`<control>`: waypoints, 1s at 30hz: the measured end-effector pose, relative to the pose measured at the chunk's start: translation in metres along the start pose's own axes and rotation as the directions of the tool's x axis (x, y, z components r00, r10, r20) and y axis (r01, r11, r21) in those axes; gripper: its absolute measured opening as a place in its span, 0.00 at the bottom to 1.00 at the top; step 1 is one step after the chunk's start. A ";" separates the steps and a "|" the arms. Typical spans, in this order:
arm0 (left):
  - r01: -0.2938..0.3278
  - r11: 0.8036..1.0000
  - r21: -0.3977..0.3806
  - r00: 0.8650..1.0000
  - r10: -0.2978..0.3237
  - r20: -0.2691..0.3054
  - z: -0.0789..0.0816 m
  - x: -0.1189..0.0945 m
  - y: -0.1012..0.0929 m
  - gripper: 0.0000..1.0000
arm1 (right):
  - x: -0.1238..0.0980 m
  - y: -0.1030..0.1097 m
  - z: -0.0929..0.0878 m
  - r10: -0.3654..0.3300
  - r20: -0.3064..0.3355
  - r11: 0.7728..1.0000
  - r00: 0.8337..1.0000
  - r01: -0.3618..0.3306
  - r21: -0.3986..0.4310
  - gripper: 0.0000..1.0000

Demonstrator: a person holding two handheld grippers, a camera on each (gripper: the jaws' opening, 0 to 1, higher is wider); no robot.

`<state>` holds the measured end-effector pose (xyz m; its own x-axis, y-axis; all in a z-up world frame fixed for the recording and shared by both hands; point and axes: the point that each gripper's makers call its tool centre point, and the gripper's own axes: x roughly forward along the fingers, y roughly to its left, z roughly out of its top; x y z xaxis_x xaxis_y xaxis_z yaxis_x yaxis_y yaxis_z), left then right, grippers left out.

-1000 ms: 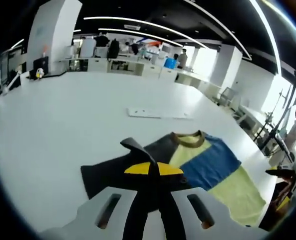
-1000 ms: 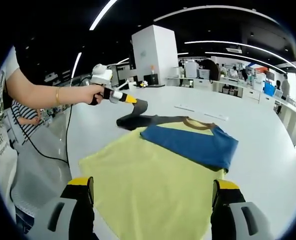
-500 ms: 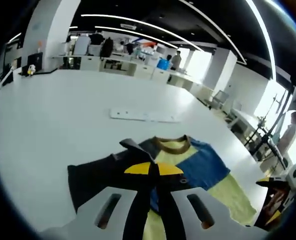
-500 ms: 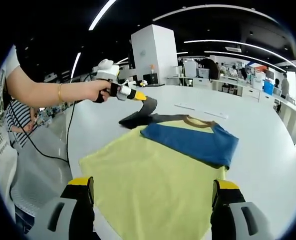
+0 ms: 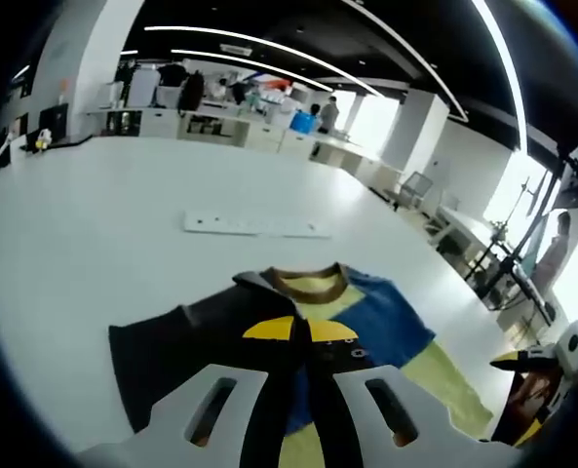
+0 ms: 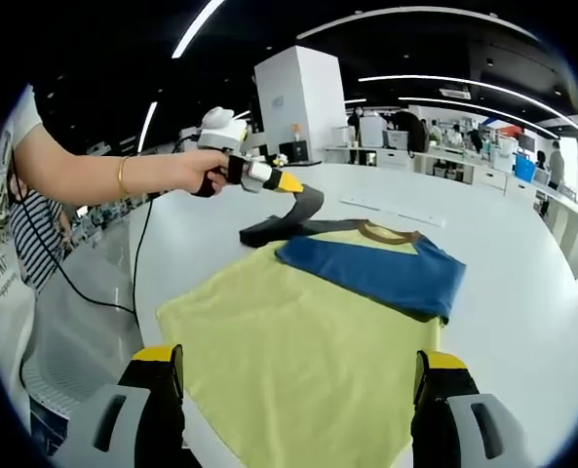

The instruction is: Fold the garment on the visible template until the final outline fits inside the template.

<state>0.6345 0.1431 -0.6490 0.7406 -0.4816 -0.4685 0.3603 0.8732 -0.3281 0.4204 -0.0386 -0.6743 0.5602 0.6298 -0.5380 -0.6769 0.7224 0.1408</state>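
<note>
A yellow, blue and dark grey T-shirt [image 6: 308, 322] lies flat on the glossy white table [image 6: 522, 292] in an open office. The left hand-held gripper [image 6: 290, 184] pinches its grey sleeve [image 6: 298, 219]; the right hand-held gripper [image 6: 298, 395] hovers, spread.

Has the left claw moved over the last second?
Yes. In the right gripper view the left claw, shut on the dark sleeve, has carried it toward the shirt's brown collar, away from the table edge.

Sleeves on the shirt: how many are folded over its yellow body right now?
1: the blue sleeve lies folded across the chest. The dark sleeve is lifted off the table, pinched in the left claw.
</note>
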 end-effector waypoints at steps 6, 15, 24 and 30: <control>0.025 1.000 0.002 1.000 -0.025 -0.004 0.000 0.010 -0.014 0.00 | -0.001 -0.002 -0.002 -0.006 -0.003 1.000 1.000 0.006 0.006 0.97; 0.054 0.999 0.002 0.998 -0.054 -0.012 -0.003 0.021 -0.032 0.00 | -0.003 -0.002 -0.006 -0.008 -0.011 1.000 1.000 0.008 0.012 0.97; 0.099 0.995 0.004 0.995 -0.099 0.008 0.004 0.031 -0.047 0.00 | -0.004 -0.006 -0.009 -0.019 -0.017 1.000 1.000 0.019 0.022 0.96; 0.126 0.992 0.005 0.992 -0.126 0.007 0.004 0.039 -0.061 0.00 | -0.004 -0.007 -0.010 -0.023 -0.017 0.999 1.000 0.023 0.025 0.97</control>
<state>0.6432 0.0711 -0.6440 0.6933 -0.5872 -0.4177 0.4532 0.8060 -0.3807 0.4183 -0.0484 -0.6813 0.5674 0.6080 -0.5554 -0.6517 0.7438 0.1485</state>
